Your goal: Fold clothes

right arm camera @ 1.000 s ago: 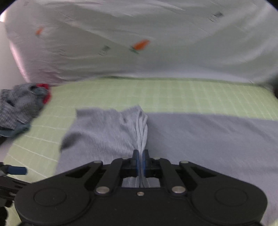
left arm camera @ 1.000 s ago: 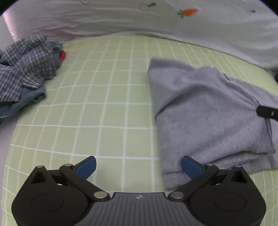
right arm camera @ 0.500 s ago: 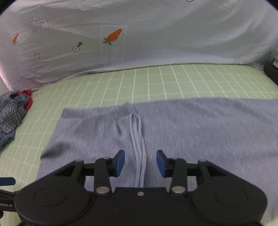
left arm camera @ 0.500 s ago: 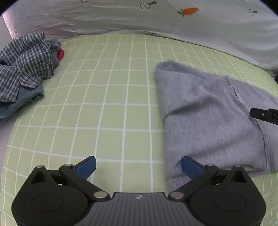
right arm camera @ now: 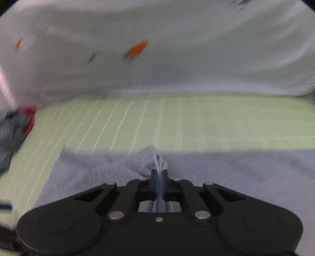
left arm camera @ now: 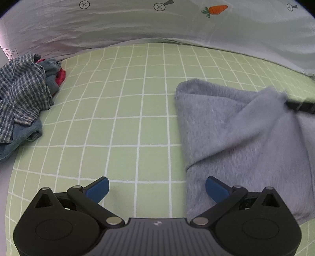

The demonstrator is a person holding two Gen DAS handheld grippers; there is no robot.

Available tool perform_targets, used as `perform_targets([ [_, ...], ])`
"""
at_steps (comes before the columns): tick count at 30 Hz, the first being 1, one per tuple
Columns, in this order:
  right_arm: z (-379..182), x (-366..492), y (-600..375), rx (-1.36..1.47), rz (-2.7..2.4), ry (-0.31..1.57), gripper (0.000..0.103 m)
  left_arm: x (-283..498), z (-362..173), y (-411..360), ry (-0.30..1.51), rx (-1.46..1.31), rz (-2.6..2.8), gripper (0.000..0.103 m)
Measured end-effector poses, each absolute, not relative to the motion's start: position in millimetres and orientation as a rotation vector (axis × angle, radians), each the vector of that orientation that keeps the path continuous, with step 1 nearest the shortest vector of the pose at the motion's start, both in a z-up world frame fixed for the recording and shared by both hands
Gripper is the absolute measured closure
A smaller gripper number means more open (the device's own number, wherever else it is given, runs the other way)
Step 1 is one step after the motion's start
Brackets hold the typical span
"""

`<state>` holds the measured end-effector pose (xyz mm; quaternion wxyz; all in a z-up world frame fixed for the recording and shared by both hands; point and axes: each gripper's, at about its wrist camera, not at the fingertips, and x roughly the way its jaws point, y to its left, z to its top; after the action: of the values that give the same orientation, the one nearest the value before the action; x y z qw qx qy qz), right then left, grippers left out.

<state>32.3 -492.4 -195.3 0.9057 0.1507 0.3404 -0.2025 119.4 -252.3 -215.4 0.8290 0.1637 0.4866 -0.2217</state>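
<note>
A grey fleece garment (left arm camera: pixel 242 137) lies on the green checked sheet, at the right of the left wrist view. My left gripper (left arm camera: pixel 156 189) is open and empty, low over the sheet, with its right finger over the garment's near left edge. My right gripper (right arm camera: pixel 159 177) is shut on a pinched fold of the grey garment (right arm camera: pixel 98 171) and its pale drawstrings, lifting the cloth into a peak. The right gripper also shows in the left wrist view (left arm camera: pixel 301 106), at the far right, pulling the cloth up. The right wrist view is blurred.
A heap of other clothes, checked shirt (left arm camera: pixel 21 92), blue and red pieces, lies at the far left of the sheet. A white cover printed with carrots (left arm camera: pixel 216 9) rises behind the sheet. Bare green sheet (left arm camera: pixel 126 118) lies between the heap and the garment.
My right gripper opened over the drawstrings half a second ago, and has now shut on the fold again and lifted it. My left gripper stays open in much the same place.
</note>
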Motion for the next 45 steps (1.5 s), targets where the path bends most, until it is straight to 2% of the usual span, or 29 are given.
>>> perform_targets([
  [2,-190,29,-502,0.342,-0.458,0.676,0.099,118,-216,-251,1.039,0.339,-0.463,0.000],
  [6,-211,36,-503,0.263,-0.485,0.803,0.096,115,-217,-249,1.051,0.324,-0.447,0.000],
  [7,-213,33,-503,0.269,-0.502,0.816,0.085,114,-217,-249,1.051,0.325,-0.444,0.000],
  [8,-211,25,-504,0.312,-0.513,0.795,0.069,112,-215,-248,1.047,0.329,-0.443,0.000],
  [10,-205,5,-501,0.397,-0.524,0.759,0.050,106,-213,-246,1.047,0.323,-0.447,0.000],
  [15,-206,-29,-459,0.396,-0.489,0.780,0.042,87,-214,-243,1.048,0.332,-0.464,0.000],
  [21,-216,-60,-423,0.295,-0.493,0.840,0.039,64,-214,-230,1.031,0.354,-0.468,0.000],
  [23,-215,-71,-417,0.258,-0.490,0.836,0.030,56,-213,-225,1.040,0.360,-0.464,0.000],
  [27,-211,-91,-421,0.275,-0.498,0.843,0.026,37,-209,-222,1.050,0.368,-0.453,0.000],
  [29,-205,-107,-426,0.284,-0.509,0.812,0.006,28,-202,-224,1.047,0.353,-0.448,0.000],
  [30,-202,-115,-429,0.288,-0.515,0.797,0.001,24,-199,-227,1.043,0.342,-0.449,0.000],
  [34,-196,-150,-457,0.279,-0.590,0.786,0.000,3,-186,-255,1.005,0.355,-0.491,0.000],
  [45,-220,-247,-571,0.478,-0.813,0.814,0.000,-20,-182,-336,0.951,0.420,-0.579,0.000],
])
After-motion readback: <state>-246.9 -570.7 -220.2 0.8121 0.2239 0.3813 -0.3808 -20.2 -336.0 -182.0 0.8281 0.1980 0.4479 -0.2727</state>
